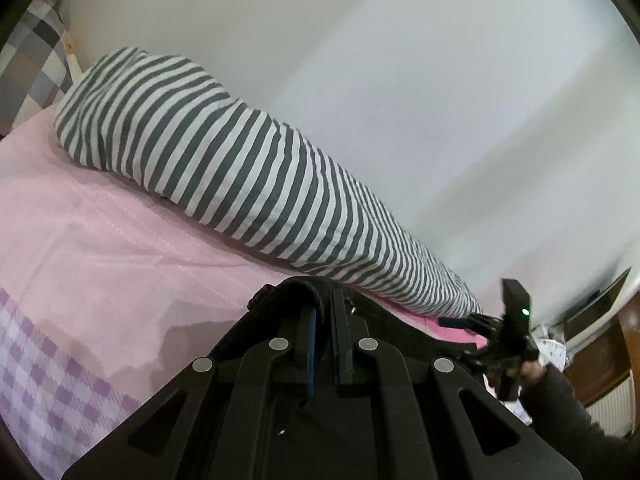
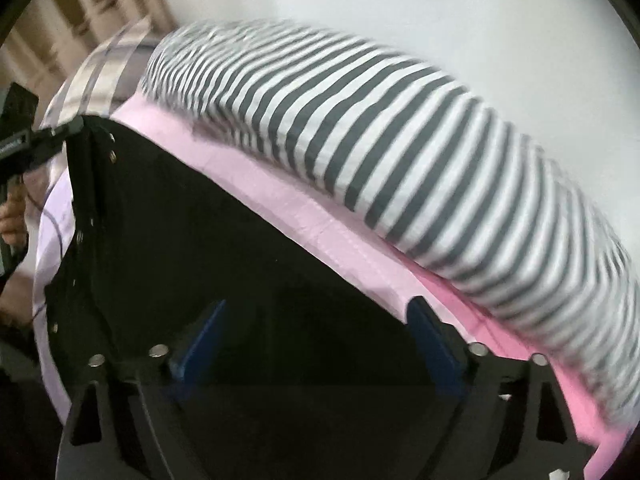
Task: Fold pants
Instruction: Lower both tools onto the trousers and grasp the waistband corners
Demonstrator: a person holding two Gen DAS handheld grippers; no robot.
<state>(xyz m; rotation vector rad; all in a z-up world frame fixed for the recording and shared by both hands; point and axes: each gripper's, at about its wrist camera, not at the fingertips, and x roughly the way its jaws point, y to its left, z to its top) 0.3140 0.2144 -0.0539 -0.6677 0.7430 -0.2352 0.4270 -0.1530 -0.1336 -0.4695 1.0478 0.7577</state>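
Observation:
The black pants (image 2: 224, 248) lie flat on the pink sheet (image 2: 304, 216) of a bed. In the left wrist view my left gripper (image 1: 325, 312) is shut on a bunched edge of the pants (image 1: 296, 292), with the blue pads pressed together. In the right wrist view my right gripper (image 2: 316, 320) is open over the black cloth, its blue fingers (image 2: 430, 340) wide apart. The right gripper also shows in the left wrist view (image 1: 472, 322) at the far right. The left gripper shows at the left edge of the right wrist view (image 2: 76, 128), at the pants' corner.
A long grey-and-white striped bolster (image 1: 240, 176) lies along the white wall (image 1: 440, 80) behind the pants. A checked pillow (image 1: 36, 60) is at the bed's head. A purple checked cover (image 1: 48, 380) hangs at the near edge. Wooden furniture (image 1: 600, 344) stands at the right.

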